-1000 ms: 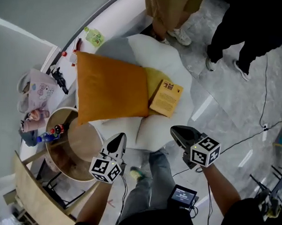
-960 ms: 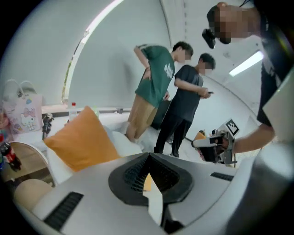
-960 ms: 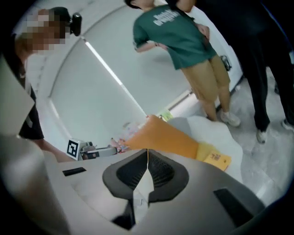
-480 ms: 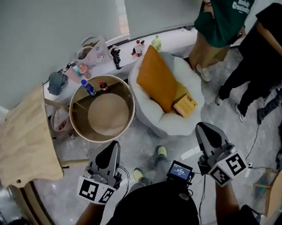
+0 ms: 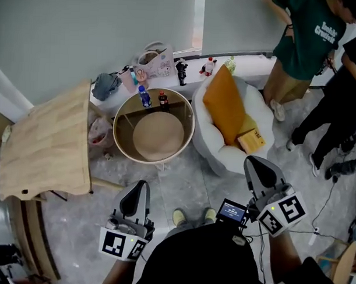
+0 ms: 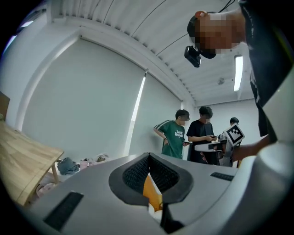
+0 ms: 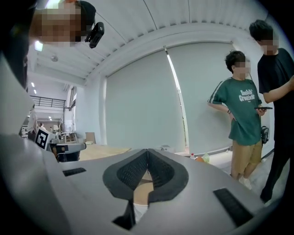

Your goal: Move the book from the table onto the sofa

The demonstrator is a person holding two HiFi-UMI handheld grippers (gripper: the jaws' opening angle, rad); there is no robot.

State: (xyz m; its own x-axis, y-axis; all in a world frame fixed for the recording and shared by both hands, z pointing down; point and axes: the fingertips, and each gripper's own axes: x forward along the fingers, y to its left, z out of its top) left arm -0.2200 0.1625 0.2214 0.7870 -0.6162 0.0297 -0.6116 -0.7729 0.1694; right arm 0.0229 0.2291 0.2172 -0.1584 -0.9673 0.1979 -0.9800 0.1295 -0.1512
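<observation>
Grey marbled floor (image 5: 182, 179) runs under everything, and a pale roller blind (image 5: 112, 31) closes off the far wall. At the left stands a light wooden tabletop (image 5: 47, 142). Just beside it is a round drum-shaped table with a wooden rim (image 5: 125, 116), and next to that a plump white round sofa (image 5: 221, 158). Two bystanders wait at the right, one in a green T-shirt (image 5: 307, 38) and one in black clothes (image 5: 343, 97).

A big orange cushion (image 5: 226, 110) leans tilted across the sofa seat. The person's left gripper (image 5: 139, 189) is held out over the floor, its jaws pressed together with nothing between them. The right gripper (image 5: 254, 165) hangs near the sofa's front edge. Its jaws have just closed a little further and now meet, also empty.

The yellow-brown book (image 5: 252, 141) lies flat on the sofa, touching the cushion's lower corner and well apart from both grippers. A small blue bottle (image 5: 144, 97) and a dark bottle (image 5: 162, 98) stand at the round table's far edge.
</observation>
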